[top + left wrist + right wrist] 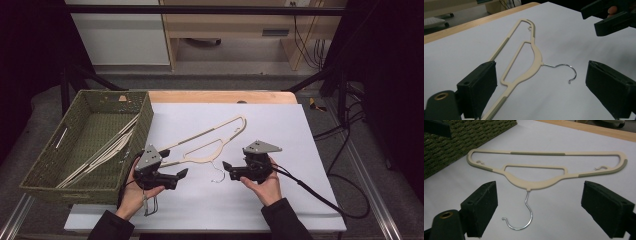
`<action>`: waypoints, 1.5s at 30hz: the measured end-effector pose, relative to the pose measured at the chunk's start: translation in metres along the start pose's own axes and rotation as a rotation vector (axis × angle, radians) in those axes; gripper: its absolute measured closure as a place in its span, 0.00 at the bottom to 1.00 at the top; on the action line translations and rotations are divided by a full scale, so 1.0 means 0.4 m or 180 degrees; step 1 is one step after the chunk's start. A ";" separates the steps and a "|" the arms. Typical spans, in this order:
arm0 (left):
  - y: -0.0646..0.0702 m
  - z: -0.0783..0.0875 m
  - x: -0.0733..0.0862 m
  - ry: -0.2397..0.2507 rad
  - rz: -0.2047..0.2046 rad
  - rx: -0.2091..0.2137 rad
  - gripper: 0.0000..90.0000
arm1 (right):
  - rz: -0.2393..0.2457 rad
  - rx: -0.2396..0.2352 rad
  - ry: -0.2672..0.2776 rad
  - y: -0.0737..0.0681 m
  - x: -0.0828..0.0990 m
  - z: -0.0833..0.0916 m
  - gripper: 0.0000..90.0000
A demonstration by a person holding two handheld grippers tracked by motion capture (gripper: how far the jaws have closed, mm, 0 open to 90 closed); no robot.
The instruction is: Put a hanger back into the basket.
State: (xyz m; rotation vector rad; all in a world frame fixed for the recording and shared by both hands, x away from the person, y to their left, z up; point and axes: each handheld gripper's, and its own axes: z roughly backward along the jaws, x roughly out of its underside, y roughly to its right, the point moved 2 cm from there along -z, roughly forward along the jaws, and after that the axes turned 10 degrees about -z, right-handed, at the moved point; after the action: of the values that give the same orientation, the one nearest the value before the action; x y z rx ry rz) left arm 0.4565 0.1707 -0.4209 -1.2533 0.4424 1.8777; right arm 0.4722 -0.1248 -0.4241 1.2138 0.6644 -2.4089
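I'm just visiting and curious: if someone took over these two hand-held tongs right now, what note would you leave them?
Left tongs: open, holding nothing, beside the near arm of the hanger.
Right tongs: open, holding nothing, close to the wire hook.
Hanger: flat on the white sheet, untouched.
Basket: left of the sheet, already holds several similar hangers.
Done: those hangers are in the basket.
Left: probably grip this hanger and put it in the basket too.
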 end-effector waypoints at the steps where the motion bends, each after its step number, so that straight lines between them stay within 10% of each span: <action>1: -0.002 0.000 0.001 -0.0008 0.0006 -0.0003 0.11 | -0.0009 0.0003 -0.0011 -0.004 -0.002 -0.010 0.17; 22: -0.020 0.006 0.009 -0.0028 0.0030 -0.0055 0.11 | 0.0086 0.0298 -0.0604 -0.027 0.039 -0.210 0.51; 45: -0.018 -0.001 0.013 -0.0076 0.0030 -0.0073 0.11 | 0.0107 0.0451 -0.0728 -0.042 0.065 -0.241 0.86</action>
State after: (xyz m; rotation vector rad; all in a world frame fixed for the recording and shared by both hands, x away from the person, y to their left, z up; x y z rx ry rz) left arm 0.4613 0.1770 -0.4247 -1.2443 0.4160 1.9088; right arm 0.5112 -0.0601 -0.4913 0.9703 0.4075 -2.5510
